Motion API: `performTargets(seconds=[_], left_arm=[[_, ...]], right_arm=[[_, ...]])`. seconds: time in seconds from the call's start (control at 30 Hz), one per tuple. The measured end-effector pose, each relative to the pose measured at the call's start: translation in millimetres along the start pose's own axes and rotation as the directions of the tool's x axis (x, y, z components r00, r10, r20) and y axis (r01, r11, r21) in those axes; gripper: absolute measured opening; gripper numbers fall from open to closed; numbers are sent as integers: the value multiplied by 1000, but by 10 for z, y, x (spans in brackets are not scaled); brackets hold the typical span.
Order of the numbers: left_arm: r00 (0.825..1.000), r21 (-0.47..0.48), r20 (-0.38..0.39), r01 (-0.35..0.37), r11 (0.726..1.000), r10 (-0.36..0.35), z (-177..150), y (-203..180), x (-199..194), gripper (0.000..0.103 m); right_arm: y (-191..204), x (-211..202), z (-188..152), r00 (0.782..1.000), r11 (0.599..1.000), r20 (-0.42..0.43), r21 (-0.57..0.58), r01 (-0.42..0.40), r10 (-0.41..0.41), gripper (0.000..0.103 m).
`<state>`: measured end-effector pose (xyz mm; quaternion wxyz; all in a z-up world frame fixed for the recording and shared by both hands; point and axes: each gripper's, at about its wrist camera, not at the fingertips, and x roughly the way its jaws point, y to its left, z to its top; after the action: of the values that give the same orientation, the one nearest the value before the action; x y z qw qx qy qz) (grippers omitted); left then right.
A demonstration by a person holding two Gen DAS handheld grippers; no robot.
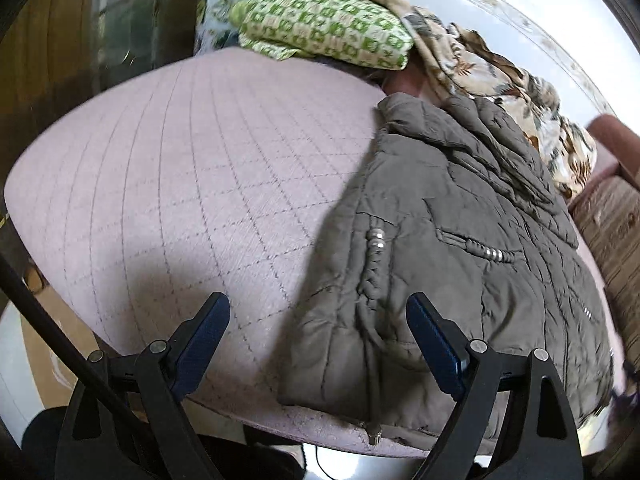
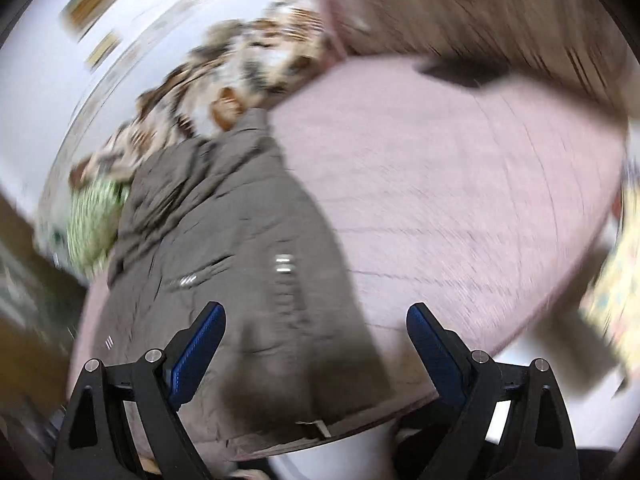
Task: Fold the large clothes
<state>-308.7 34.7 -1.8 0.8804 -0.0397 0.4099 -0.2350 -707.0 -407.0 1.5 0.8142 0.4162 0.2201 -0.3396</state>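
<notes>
A grey-brown quilted jacket (image 1: 460,248) lies folded lengthwise on a pink quilted bed cover (image 1: 192,168), its hem at the near edge. My left gripper (image 1: 318,308) is open and empty, held above the jacket's left hem edge. In the blurred right wrist view the jacket (image 2: 224,248) lies at left on the pink cover (image 2: 460,200). My right gripper (image 2: 316,316) is open and empty, above the jacket's right hem edge.
A green-and-white patterned cloth (image 1: 328,28) and a brown floral fabric (image 1: 512,92) are piled at the far side of the bed. A striped brown headboard or cushion (image 1: 616,232) stands at right. The bed's near edge (image 1: 320,428) drops to the floor.
</notes>
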Motion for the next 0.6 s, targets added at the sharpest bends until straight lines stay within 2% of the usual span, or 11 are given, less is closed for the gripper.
performTargets(seconds=[0.07,0.2,0.43,0.6], left_arm=[[1000,-28,-24,16,999,-16,20,37,68,89],[997,-72,-62,46,996,-50,-10,77,159,89],[998,-41,-52,45,998,-47,-94,-31,170,89],[996,20,-60,74,997,-72,-199,-210,161,89]], right_arm=[[-166,30,10,999,996,-11,87,-37,38,94],[-279,104,-6,996,983,-29,163,-84,90,94],[-196,198,-6,993,982,-16,152,-110,114,94],[21,311,-147,976,977,-87,87,-193,200,94]])
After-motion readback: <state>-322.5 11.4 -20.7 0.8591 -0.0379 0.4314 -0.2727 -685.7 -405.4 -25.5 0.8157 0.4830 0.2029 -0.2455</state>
